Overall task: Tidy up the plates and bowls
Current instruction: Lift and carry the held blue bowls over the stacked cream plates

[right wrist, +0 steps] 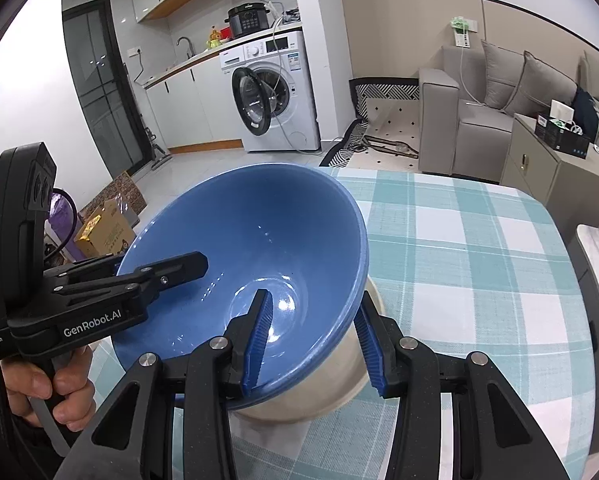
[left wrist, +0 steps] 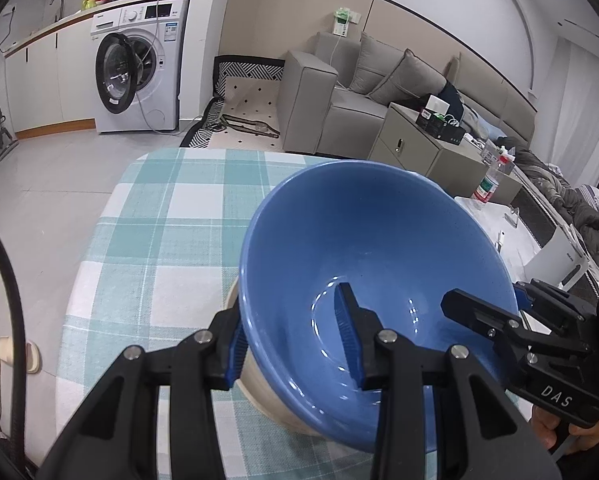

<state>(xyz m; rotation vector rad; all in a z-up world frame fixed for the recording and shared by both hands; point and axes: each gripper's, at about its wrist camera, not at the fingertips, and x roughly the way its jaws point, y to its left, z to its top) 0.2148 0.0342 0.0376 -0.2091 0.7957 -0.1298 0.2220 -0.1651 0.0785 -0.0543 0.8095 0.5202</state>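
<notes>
**Blue bowl pinched from both sides**

Nearest lens: left gripper, clenched on blue bowl wall, one pad inside, one outside. Right gripper likewise clamped on opposite rim. Bowl tilted, over checked tablecloth, no visible contact w/ cloth. Beyond bowl: washing machine, grey sofa, cabinet w/ boxes; bottle to bowl's right. Cloth around bowl bare.

The tabletop under its teal-and-white checked cloth lies bare ahead and to both sides of the large blue ceramic bowl, leaving open passage there. The bowl itself fills the space between the left tool and the right tool, each straddling its rim.
</notes>
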